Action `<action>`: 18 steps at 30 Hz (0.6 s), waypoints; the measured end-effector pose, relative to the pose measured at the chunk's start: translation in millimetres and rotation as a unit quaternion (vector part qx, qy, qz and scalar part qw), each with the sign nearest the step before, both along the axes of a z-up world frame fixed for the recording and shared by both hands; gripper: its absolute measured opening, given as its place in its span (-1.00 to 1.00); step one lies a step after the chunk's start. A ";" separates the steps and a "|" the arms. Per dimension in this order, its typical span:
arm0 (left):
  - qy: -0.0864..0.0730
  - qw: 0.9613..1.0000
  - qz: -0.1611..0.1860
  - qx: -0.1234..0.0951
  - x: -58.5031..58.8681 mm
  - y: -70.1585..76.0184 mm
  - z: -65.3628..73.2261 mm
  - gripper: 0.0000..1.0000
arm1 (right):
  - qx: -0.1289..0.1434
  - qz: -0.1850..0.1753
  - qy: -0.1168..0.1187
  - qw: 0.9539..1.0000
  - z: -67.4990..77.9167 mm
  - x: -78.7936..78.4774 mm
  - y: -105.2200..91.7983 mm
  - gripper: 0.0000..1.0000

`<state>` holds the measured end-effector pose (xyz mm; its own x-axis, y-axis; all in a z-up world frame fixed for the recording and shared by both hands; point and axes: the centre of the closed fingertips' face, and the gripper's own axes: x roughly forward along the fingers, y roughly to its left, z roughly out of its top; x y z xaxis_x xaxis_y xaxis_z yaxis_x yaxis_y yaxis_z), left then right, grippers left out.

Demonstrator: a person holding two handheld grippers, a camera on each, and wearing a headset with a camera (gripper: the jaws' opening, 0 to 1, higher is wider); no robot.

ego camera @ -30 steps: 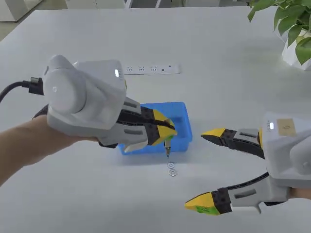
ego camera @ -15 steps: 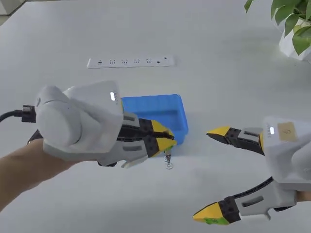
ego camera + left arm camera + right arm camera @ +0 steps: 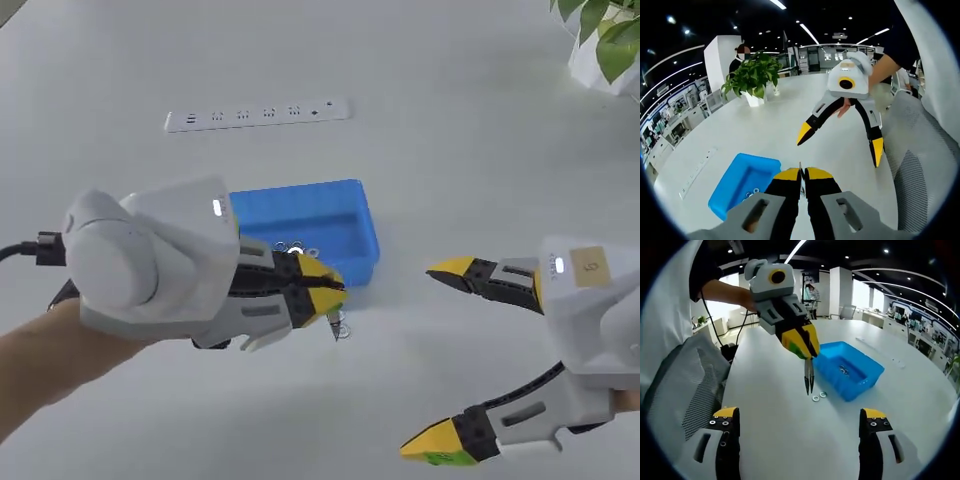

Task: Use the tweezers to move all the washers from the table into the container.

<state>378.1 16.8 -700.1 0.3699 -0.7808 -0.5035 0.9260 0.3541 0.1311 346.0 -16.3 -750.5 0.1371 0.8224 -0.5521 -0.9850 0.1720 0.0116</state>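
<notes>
The step in hand is a pick-up. The left gripper [image 3: 325,292] has its yellow-tipped jaws pressed together on the tweezers [image 3: 809,375], which hang point-down just off the blue container [image 3: 370,238], on the side nearest the person. In the right gripper view the two prongs stand slightly apart, their tips just above two washers [image 3: 819,396] that lie side by side on the table [image 3: 480,140], close to that same near wall of the container. From these views I cannot tell whether the tips already touch a washer; neither looks lifted. A few washers [image 3: 293,247] lie inside the container, so the job looks partly done, with at least this pair left outside. The right gripper [image 3: 440,358] hangs off to the container's right with its jaws spread wide and nothing between them. As I judge it, the next move calls for lowering the prongs to straddle the edge of one washer, squeezing harder to pinch it, then lifting and carrying it the short way over the near wall before easing the squeeze. The washers are thin and flat, so a shallow angle may slip off.
</notes>
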 end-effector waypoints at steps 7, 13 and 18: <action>0.002 1.000 0.001 -0.002 4.0 -2.7 -2.9 -0.87 | -0.002 0.002 0.004 1.000 -3.9 -2.5 -0.9 1.00; 0.003 1.000 -0.001 -0.005 4.3 -4.1 -3.0 -0.87 | -0.001 -0.001 0.014 1.000 -6.8 -4.5 -2.2 1.00; 0.002 1.000 -0.001 0.001 6.9 -2.4 -6.1 -0.87 | -0.002 -0.002 0.022 1.000 -9.4 -6.7 -2.9 0.99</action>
